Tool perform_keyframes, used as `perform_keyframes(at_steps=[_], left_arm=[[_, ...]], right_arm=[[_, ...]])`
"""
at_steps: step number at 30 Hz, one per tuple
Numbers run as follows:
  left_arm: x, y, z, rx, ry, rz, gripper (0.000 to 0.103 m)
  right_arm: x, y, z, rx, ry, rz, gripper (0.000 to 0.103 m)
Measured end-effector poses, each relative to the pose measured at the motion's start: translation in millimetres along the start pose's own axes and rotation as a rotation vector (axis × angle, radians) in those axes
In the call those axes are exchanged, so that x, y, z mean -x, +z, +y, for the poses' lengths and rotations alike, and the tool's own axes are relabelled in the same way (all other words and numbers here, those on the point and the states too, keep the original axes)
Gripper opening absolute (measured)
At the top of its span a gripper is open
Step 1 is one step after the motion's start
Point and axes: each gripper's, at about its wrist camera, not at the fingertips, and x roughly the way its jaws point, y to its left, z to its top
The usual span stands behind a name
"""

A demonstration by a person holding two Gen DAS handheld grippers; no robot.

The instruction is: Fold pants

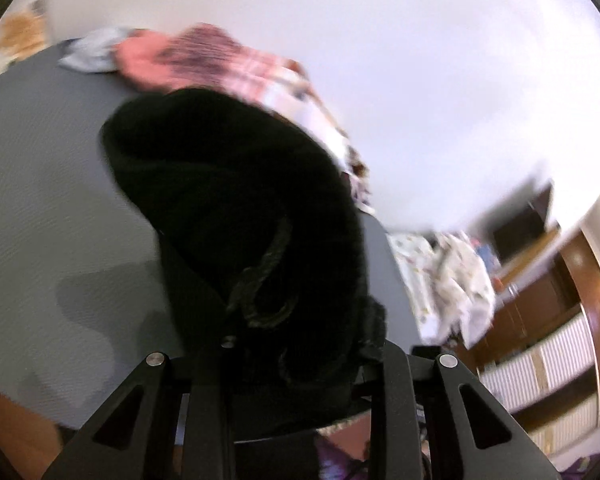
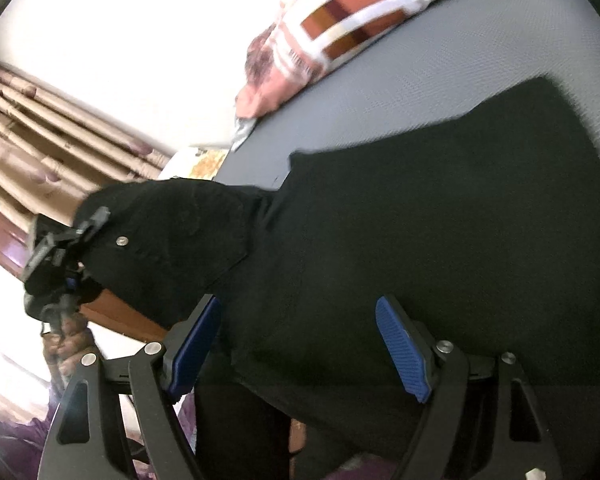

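Black pants (image 2: 420,220) lie across the grey table (image 2: 480,60). My left gripper (image 1: 296,364) is shut on a bunched end of the pants (image 1: 236,184) with a drawstring (image 1: 260,280), lifting it off the table (image 1: 40,200). In the right wrist view the left gripper (image 2: 64,264) shows at the left, holding that raised end. My right gripper (image 2: 300,344) is open, its blue pads (image 2: 404,348) spread just over the pants' near edge, holding nothing.
A pile of pink and patterned clothes (image 1: 220,60) lies at the table's far edge, also seen in the right wrist view (image 2: 340,24). White printed cloth (image 1: 452,280) lies beyond the table's right side. Curtains (image 2: 40,132) hang at the left.
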Motion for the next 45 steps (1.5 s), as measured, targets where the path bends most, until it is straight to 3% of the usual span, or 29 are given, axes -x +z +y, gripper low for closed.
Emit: perform_keyframes(at_steps=[7,13,21,24,25,27,29,31,34,37,38,41,45], left_arm=[[-112,-26,-75,-0.117,-0.123,0.219,0.027],[-201,-70,-92,-0.171,-0.107,0.394,0.027],[-237,-88,-107,-0.299,-0.022,0.458,0.028],[-242,-98,-122,-0.377,0.005,0.482,0.038],[-245,-104,-128,-0.402,0.013,0.507,0.05],[-251,-115,-147,-0.492,0.051,0.539,0.053],[-250,-120,-164,-0.578,0.061,0.539,0.057],[-243,-116,-178,-0.607,0.014,0.512,0.059],[-221,-92,-183,-0.542,-0.098,0.437,0.066],[-193,-61,-175,-0.463,-0.144,0.325,0.07],[-183,-52,-170,-0.439,-0.145,0.29,0.076],[-158,-25,-140,-0.369,-0.081,0.204,0.08],[-137,-13,-82,-0.283,0.047,0.169,0.081]], right_arm=[[62,8,-28,0.038,-0.03,-0.043,0.078],[94,-9,-59,-0.001,-0.021,-0.046,0.078],[115,-18,-87,-0.085,0.017,-0.098,0.08],[118,-18,-98,-0.129,0.041,-0.122,0.08],[119,-18,-100,-0.139,0.047,-0.131,0.08],[122,-17,-102,-0.15,0.054,-0.141,0.079],[128,-16,-107,-0.17,0.04,-0.163,0.079],[139,-15,-115,-0.204,0.052,-0.197,0.08],[161,-13,-124,-0.251,0.065,-0.265,0.083],[177,-12,-125,-0.289,0.124,-0.32,0.083],[178,-11,-124,-0.29,0.135,-0.328,0.083],[184,-14,-112,-0.264,0.181,-0.333,0.083],[173,-12,-82,-0.173,0.166,-0.28,0.078]])
